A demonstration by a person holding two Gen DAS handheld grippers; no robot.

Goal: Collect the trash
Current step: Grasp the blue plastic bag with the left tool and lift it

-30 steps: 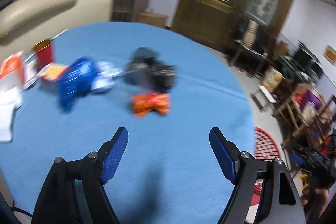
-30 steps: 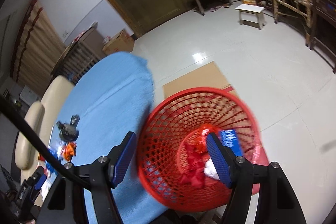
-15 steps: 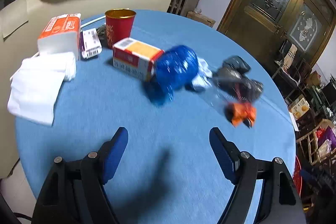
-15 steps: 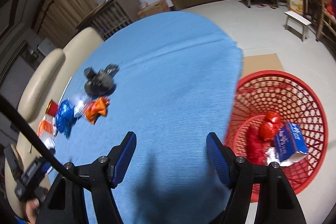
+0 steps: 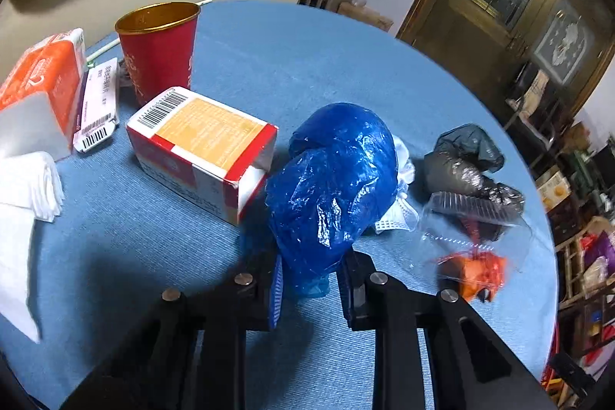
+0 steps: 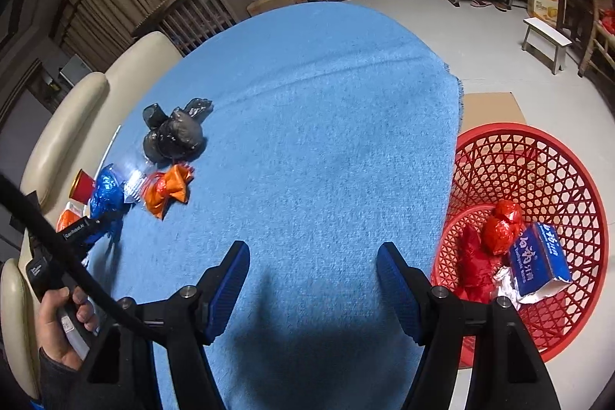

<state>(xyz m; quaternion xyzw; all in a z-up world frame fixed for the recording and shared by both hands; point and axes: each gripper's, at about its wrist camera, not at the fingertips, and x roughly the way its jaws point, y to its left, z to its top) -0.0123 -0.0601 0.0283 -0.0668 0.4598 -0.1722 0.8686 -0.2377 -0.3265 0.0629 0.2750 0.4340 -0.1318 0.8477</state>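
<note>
Since earlier: left hand-held gripper (image 5: 310,277) has swung in over the litter and its jaws have just closed; blue plastic bag (image 5: 332,179) now sits between them, where before they stood wide over bare cloth. Right hand-held gripper (image 6: 313,281) has swung from above the basket to above the cloth.
Left hand-held gripper: clamped on the lower tail of the blue plastic bag; bag bulges up ahead of the pads.
Right hand-held gripper: jaws apart, nothing between them, over bare blue cloth.
Worktop (image 6: 326,110): round, covered in blue cloth.
Beside the bag, left: red-and-white carton (image 5: 201,150) on its side, touching the bag; red paper cup (image 5: 157,48) upright behind it; orange tissue pack (image 5: 42,79); white napkins (image 5: 27,195).
Beside the bag, right: white crumpled paper (image 5: 399,191), black bag bundle (image 5: 467,171), clear plastic tray (image 5: 474,221), orange wrapper (image 5: 474,269).
Red mesh basket (image 6: 530,171): on the floor just past the worktop's edge; holds red bags (image 6: 496,229) and a blue carton (image 6: 538,260).
Person: a hand (image 6: 63,323) grips the left tool's handle, low left in the right wrist view.
</note>
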